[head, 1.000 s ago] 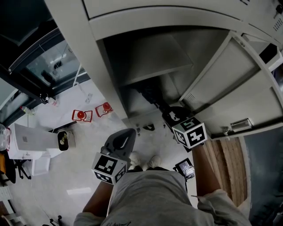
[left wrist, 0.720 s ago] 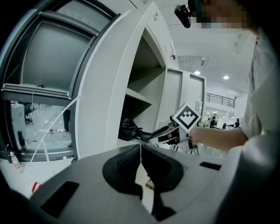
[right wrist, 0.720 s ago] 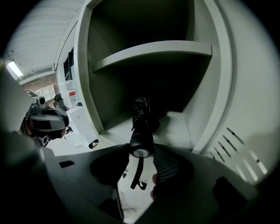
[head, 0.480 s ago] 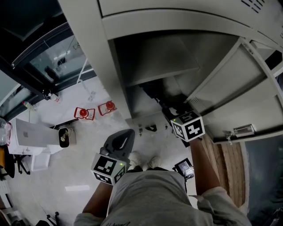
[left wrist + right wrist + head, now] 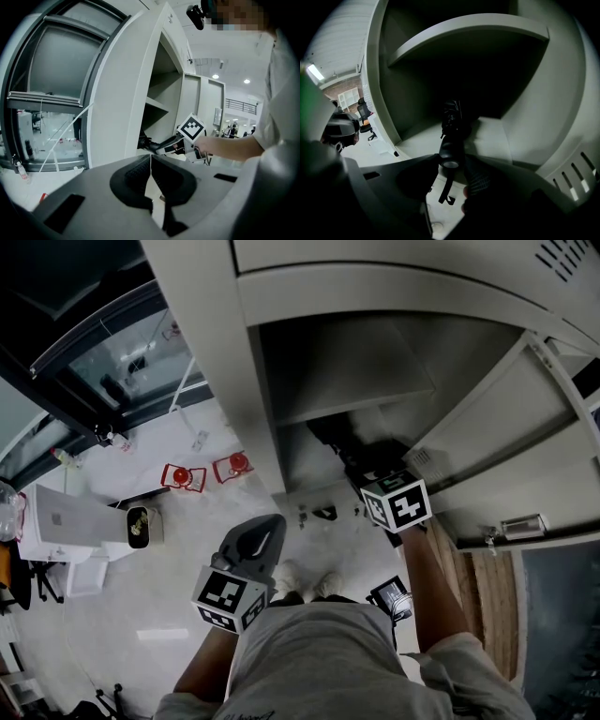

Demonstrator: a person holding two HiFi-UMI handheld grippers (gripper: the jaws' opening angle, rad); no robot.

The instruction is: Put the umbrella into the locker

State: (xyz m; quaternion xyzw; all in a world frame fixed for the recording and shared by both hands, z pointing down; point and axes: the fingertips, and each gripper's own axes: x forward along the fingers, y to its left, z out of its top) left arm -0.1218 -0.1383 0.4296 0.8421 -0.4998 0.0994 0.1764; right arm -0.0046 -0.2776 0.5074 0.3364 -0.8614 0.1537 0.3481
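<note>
R gripper (image 5: 451, 165) clamps umbrella (image 5: 451, 136) by handle end, far end inside locker (image 5: 525, 122) under the shelf (image 5: 464, 30). L gripper (image 5: 150, 171) closed on nothing. Risk: let go too soon & it tips out over the lip.

Black on pale grey

Pale grey-beige across the locker (image 5: 216, 352), darker in its shaded inside; flat black on the umbrella (image 5: 451, 150) and its strap (image 5: 445, 187); mid grey on the left gripper (image 5: 151, 157) and right gripper (image 5: 452, 161), with black ribbed pads (image 5: 136, 176); white cubes (image 5: 398, 502) printed with black square markers; bright red on two small items (image 5: 178, 479) over the whitish floor (image 5: 169, 615); light grey on the shirt (image 5: 319, 652); wood brown, streaked lengthwise, on the planks (image 5: 478, 587).
</note>
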